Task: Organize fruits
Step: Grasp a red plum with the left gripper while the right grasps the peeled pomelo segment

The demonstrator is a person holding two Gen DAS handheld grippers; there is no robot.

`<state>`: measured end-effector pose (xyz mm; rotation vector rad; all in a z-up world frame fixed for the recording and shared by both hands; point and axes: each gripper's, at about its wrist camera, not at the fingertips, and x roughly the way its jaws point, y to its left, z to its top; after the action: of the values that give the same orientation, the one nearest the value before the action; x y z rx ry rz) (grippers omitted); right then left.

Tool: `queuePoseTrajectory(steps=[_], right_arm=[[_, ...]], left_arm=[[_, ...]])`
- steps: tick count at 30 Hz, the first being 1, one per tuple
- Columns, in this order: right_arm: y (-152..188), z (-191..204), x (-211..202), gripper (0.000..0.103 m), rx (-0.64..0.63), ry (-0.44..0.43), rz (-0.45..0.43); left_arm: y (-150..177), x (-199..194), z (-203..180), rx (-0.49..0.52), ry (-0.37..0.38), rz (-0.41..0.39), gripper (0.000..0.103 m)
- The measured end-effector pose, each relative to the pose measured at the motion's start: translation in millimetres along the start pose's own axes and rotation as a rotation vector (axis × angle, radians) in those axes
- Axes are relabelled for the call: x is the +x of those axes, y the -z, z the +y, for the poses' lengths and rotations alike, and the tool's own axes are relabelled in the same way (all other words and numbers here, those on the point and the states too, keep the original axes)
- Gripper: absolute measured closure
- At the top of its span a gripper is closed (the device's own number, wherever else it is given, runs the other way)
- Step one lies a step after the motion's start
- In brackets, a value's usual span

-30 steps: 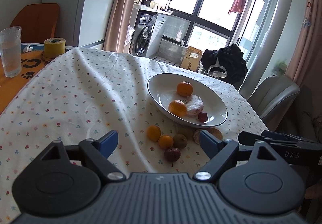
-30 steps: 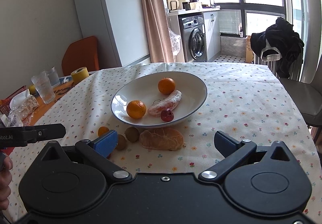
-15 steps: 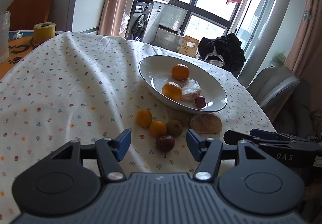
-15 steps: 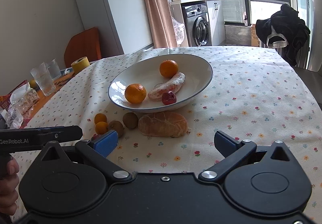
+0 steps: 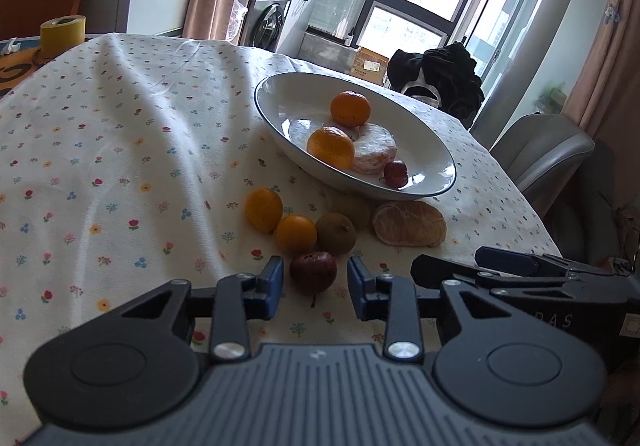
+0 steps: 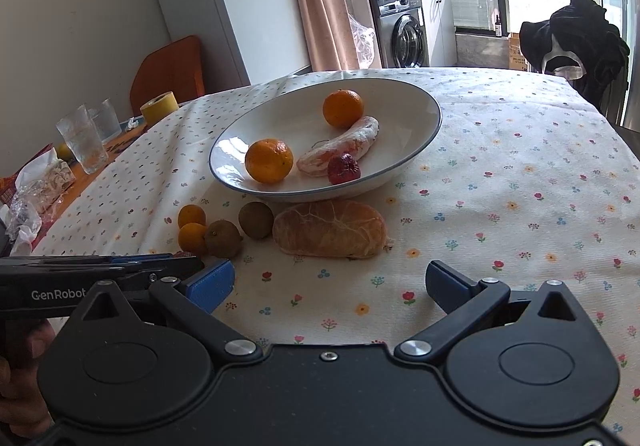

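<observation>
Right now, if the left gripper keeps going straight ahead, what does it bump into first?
Most likely the dark red fruit on the tablecloth. It sits right between the left gripper's open fingers, apparently not yet touched. Just beyond it lie a brown kiwi and a small orange.

Left gripper (image 5: 314, 282) fingers (image 5: 272, 278) astride dark red fruit (image 5: 313, 273) — not touching, plate (image 5: 276, 117) beyond

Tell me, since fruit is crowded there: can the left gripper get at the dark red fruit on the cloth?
Probably yes. The left gripper is open with the dark red fruit between its fingers, and nothing blocks it; the kiwi sits just behind.
</observation>
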<state>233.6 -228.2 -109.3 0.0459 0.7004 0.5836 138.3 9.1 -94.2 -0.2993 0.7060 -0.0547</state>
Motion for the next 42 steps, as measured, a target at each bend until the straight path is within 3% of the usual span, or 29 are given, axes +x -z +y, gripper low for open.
queuePoseTrajectory(steps=[2,16,34,39,41,42], right_arm=[[-0.7,0.3,2.6,0.0,0.003,0.001,0.001],[-8.4,15.6,22.1,0.0,-0.038,0.08,-0.003],[-17.5,32.7,47.1,0.003,-0.075,0.245,0.005],[-18.3,38.7,48.0,0.015,-0.113,0.246,0.005],[-18.5,39.9,45.0,0.03,-0.119,0.245,0.006],[-19.2,40.5,43.1,0.032,-0.119,0.243,0.006]], left_arm=[[0.3,0.6,-0.9,0.011,-0.007,-0.003,0.079],[-8.1,-17.4,14.8,-0.035,0.007,-0.039,0.079],[-13.6,-32.5,53.4,-0.121,-0.067,-0.088,0.079],[-11.6,-37.6,61.7,-0.149,-0.073,-0.102,0.079],[-11.2,-39.6,63.4,-0.15,-0.069,-0.104,0.079],[-11.3,-40.1,63.8,-0.151,-0.067,-0.105,0.079]])
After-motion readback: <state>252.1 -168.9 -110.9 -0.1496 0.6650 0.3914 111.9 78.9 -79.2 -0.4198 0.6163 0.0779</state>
